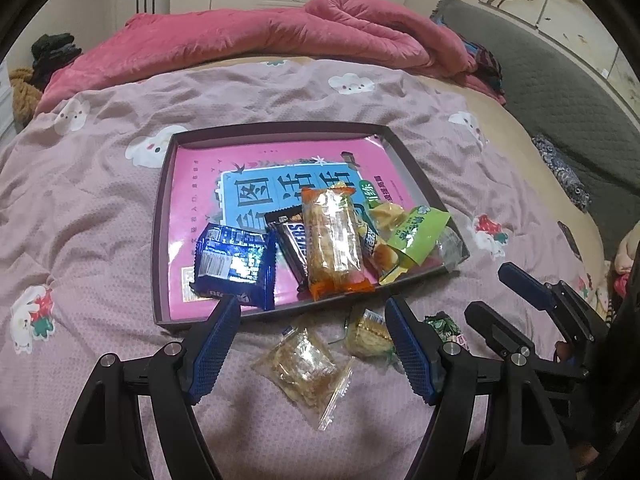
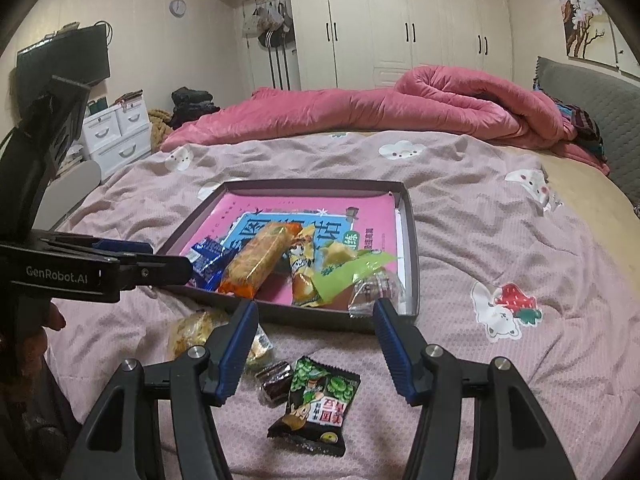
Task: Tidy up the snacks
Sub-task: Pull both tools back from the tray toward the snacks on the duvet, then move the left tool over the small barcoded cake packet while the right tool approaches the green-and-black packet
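Blue-padded fingers of the left gripper (image 1: 312, 344) stand spread and empty over a clear crinkled packet of golden-brown snack (image 1: 302, 368) lying on the pink quilted bedspread (image 1: 100, 200), touching nothing. Beside it, the right gripper (image 2: 316, 344) hangs likewise parted and empty above a black-and-green printed snack sachet (image 2: 318, 404) and a small dark foil-wrapped sweet (image 2: 275, 378). A yellowish clear-wrapped biscuit pack (image 1: 366, 334) lies between the two tools, just outside the tray. The sorting looks roughly half done: the shallow dark cardboard tray (image 1: 160, 240), lined with a pink and blue printed booklet (image 1: 208, 176), already holds a shiny blue foil biscuit packet (image 1: 234, 266), a dark brown chocolate bar (image 1: 294, 240), a long orange-ended clear wrapper of pastry (image 1: 334, 244), a lime-green plastic pouch (image 1: 416, 232) and a yellow printed packet (image 2: 302, 268) partly buried beneath them. Four items appear to remain on the bedspread, all close to the tray's near wall. That raised near wall is the main obstacle, and the tray's front half is crowded while the far half lies bare. Beyond, a rumpled rose-pink duvet (image 2: 380, 112), a grey padded headboard (image 2: 592, 96) and white wardrobe doors (image 2: 400, 20) sit well apart from the work.
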`<state>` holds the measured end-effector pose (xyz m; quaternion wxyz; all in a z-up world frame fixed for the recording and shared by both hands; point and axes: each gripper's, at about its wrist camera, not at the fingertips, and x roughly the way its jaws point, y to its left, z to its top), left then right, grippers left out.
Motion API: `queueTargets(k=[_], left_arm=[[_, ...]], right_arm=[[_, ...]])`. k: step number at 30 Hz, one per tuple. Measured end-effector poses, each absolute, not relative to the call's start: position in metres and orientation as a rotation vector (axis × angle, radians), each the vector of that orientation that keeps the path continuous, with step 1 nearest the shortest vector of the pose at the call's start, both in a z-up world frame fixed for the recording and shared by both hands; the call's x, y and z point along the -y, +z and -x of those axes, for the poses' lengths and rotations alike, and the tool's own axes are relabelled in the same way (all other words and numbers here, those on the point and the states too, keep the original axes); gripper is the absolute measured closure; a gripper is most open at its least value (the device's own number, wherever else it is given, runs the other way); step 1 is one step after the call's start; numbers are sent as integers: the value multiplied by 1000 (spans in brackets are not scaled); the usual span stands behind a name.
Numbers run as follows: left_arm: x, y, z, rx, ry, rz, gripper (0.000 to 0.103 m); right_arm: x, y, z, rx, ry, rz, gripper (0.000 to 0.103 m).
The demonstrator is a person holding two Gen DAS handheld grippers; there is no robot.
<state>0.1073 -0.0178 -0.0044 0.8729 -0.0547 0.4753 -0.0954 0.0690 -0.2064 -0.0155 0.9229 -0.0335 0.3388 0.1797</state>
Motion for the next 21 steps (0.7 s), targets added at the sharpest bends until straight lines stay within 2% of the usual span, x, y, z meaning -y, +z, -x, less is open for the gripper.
queueTargets(k=[21], left_arm=[[26,-21,-104,-1055,-227,90,27]], right_arm=[[203,-37,-66,-830,373,104,44]])
